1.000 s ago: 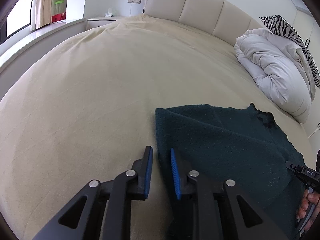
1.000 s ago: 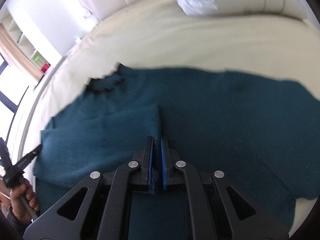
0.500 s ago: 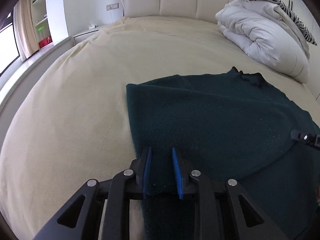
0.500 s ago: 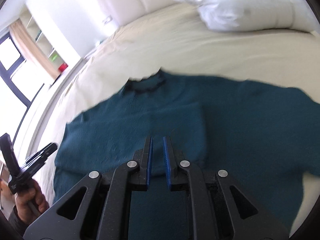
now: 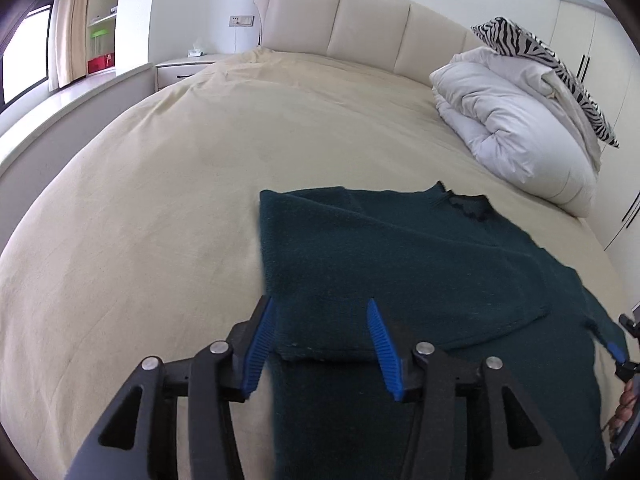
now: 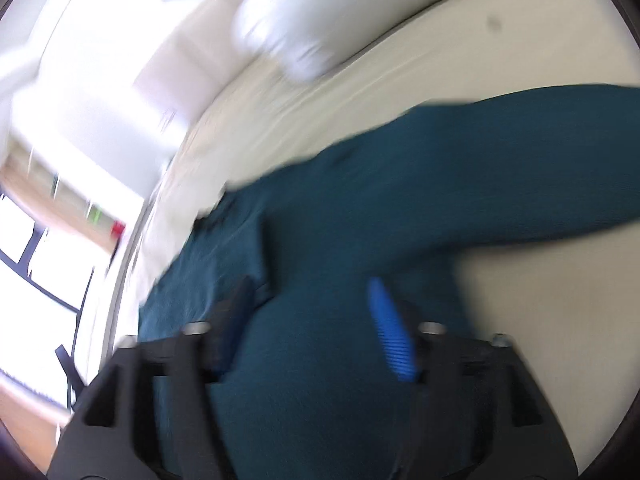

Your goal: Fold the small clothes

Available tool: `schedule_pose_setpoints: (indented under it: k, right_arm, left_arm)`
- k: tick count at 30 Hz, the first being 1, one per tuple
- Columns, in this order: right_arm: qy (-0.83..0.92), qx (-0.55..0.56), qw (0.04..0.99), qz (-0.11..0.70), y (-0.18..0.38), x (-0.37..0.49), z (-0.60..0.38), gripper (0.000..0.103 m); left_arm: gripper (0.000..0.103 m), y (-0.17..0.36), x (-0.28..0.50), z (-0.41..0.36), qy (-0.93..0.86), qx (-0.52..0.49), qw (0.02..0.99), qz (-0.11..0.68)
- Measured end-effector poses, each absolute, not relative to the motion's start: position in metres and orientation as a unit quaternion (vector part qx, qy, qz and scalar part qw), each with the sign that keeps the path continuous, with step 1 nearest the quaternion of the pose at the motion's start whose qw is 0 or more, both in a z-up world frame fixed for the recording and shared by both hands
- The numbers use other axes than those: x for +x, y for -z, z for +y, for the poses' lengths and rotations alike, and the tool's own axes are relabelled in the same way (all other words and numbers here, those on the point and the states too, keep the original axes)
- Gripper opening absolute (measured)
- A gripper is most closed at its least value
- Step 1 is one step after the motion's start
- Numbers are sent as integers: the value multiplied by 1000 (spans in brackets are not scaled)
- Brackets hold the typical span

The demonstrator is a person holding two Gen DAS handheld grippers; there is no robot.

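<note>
A dark teal knit sweater (image 5: 400, 272) lies flat on the beige bed sheet (image 5: 160, 200), its left part folded over the body and its collar toward the headboard. My left gripper (image 5: 322, 332) is open and empty, hovering over the folded part's near edge. My right gripper (image 6: 310, 320) is open and empty above the sweater (image 6: 400, 208); its view is motion-blurred. One unfolded sleeve (image 6: 540, 168) stretches to the right there. The right gripper's tip also shows at the right edge of the left wrist view (image 5: 622, 348).
A rolled white duvet (image 5: 512, 128) with a zebra-print pillow (image 5: 540, 64) on top lies at the bed's far right. A padded headboard (image 5: 360, 20) is behind. A nightstand (image 5: 184, 66) and window ledge stand to the left.
Both grippers have opened wide; the right one let go of the folded cloth and swung, blurring its view. The left gripper has pulled back slightly over the fold's near edge.
</note>
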State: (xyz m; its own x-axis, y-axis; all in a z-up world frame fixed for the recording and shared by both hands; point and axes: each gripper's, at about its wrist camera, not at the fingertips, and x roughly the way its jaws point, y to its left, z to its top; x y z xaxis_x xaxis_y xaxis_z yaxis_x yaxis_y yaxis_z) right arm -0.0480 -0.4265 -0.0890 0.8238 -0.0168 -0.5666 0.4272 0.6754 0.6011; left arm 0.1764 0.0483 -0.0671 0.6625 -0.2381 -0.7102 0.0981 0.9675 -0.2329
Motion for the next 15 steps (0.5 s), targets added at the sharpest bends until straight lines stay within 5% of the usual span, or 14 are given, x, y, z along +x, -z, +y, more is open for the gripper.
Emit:
schedule_pose_setpoints:
  k: [6, 14, 15]
  right_arm:
    - [257, 538, 780, 190, 119, -167, -535, 75]
    - [258, 605, 748, 93, 130, -204, -602, 61]
    - [260, 607, 745, 92, 131, -205, -615, 53]
  left_arm:
    - [68, 65, 157, 18, 156, -145, 883, 419]
    - [69, 89, 141, -9, 183, -193, 845, 463]
    - [69, 89, 140, -10, 184, -195, 844, 465]
